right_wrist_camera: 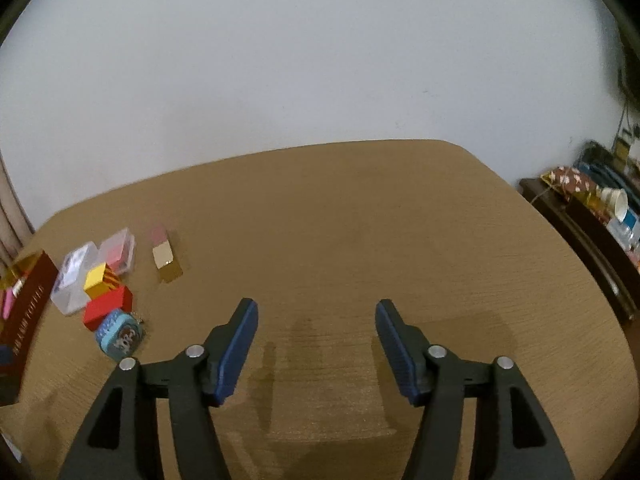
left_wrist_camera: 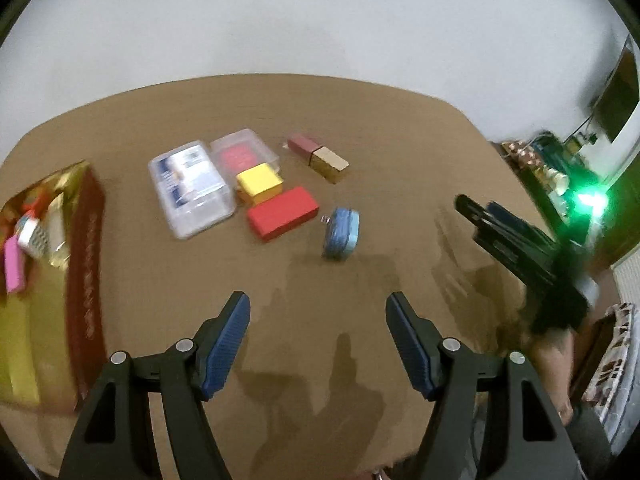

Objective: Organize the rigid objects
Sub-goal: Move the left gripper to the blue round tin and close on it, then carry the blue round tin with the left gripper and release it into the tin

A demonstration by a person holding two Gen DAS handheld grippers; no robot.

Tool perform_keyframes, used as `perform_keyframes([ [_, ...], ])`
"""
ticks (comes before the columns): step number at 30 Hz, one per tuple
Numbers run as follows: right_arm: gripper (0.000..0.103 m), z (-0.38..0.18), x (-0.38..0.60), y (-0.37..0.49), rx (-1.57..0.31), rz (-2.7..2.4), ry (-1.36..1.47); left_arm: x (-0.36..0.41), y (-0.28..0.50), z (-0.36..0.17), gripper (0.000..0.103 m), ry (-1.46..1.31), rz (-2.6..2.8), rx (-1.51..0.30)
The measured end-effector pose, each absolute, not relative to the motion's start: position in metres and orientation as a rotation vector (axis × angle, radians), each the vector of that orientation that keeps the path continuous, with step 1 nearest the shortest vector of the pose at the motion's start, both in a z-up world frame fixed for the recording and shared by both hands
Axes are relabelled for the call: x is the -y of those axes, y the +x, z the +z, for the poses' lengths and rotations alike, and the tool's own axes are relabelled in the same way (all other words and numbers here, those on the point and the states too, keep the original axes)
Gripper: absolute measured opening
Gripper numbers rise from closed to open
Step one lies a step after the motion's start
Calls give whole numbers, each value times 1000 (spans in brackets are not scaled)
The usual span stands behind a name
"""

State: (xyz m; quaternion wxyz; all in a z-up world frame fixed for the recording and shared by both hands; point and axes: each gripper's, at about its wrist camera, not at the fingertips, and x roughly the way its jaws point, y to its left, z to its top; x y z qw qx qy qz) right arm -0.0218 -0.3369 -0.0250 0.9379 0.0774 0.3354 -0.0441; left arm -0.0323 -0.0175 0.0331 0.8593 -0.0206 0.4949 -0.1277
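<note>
A dark red box with gold lining point(left_wrist_camera: 84, 256) stands at the table's left and holds a pink item point(left_wrist_camera: 14, 266) and other small things. On the table lie two clear plastic cases point(left_wrist_camera: 188, 188) point(left_wrist_camera: 244, 152), a yellow box point(left_wrist_camera: 260, 182), a red box point(left_wrist_camera: 282, 212), a round blue case point(left_wrist_camera: 342, 232) and a maroon-and-gold box point(left_wrist_camera: 322, 156). My left gripper point(left_wrist_camera: 318, 300) is open and empty, short of the blue case. My right gripper point(right_wrist_camera: 316, 306) is open and empty over bare table, to the right of the pile point(right_wrist_camera: 108, 292); it also shows in the left wrist view point(left_wrist_camera: 472, 208).
The brown table point(right_wrist_camera: 360, 220) stands against a white wall. A dark shelf with clutter point(right_wrist_camera: 592, 208) is beyond the table's right edge. A green light point(left_wrist_camera: 588, 200) glows at the right.
</note>
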Motion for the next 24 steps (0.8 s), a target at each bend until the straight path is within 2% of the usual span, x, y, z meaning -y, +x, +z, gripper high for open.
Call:
perform_keyframes([
  [13,64,-29,337,-33,-663,-58,232,68,17,0,67,123,-298,-1063],
  [18,64,-29,340,-34,-656,-46,249,73,27,-7,65,107,-305,-1075],
  [19,64,-29,340,-34,-657,-44,249,74,29,-9,62,103,-307,-1080],
  [21,64,-29,340,-34,-654,-43,252,74,31,-15,42,94,-318,-1106],
  [23,64,-28,341,-35,-648,-43,260,74,32,-20,31,80,-327,-1132],
  [24,64,-28,342,-36,-648,-45,263,74,31,-20,22,81,-317,-1110],
])
